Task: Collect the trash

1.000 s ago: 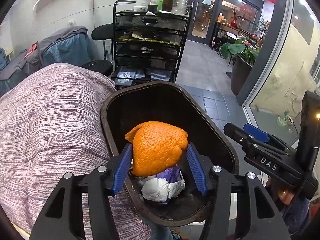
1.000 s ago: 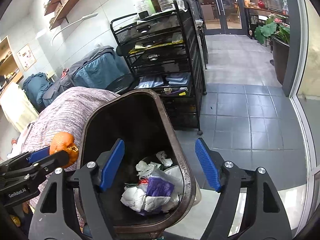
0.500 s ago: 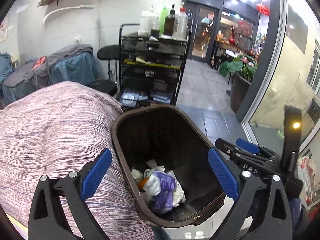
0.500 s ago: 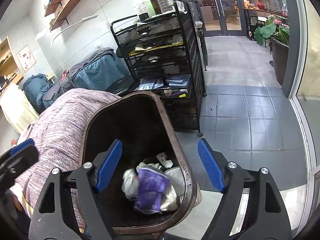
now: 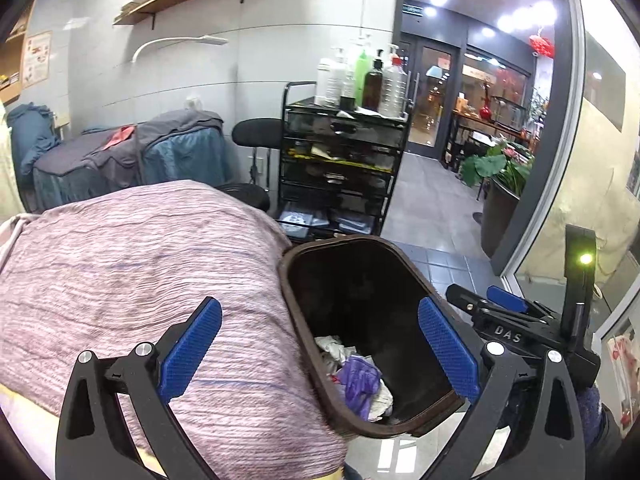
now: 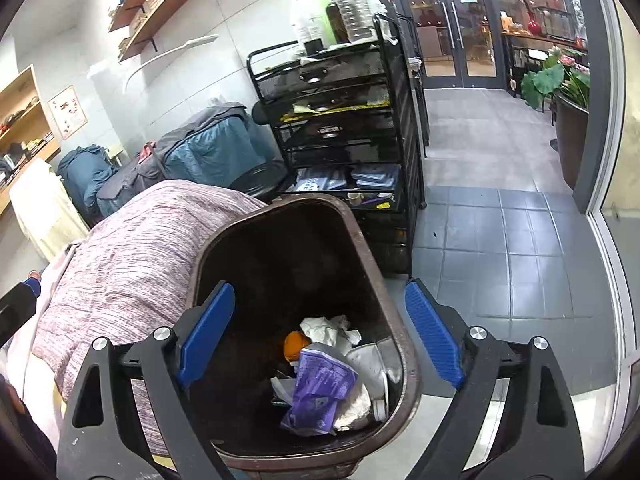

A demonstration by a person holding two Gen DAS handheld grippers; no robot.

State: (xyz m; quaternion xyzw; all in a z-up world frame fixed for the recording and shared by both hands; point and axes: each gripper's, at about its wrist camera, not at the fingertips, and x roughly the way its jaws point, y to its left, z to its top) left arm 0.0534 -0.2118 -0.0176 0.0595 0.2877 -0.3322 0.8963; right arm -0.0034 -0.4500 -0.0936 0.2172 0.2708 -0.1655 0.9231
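Left wrist view: the left hand-held gripper (image 5: 318, 354) is spread wide with nothing between its blue pads, sitting low in the frame over the seam between the purple-striped blanket (image 5: 132, 264) and the brown trash bin (image 5: 404, 264). The right hand-held gripper (image 5: 500, 312) pokes in at the right edge. Right wrist view: that right hand-held gripper (image 6: 320, 334) is spread wide too and holds nothing, hanging right above the bin's mouth at lower centre. Down in the bin there's an orange peel (image 6: 295, 344), crumpled white tissue (image 6: 330, 330) and a purple wrapper (image 6: 320, 394) all piled together. Behind the bin, upper centre, a black wire cart (image 6: 340, 140) carries bottles on top.
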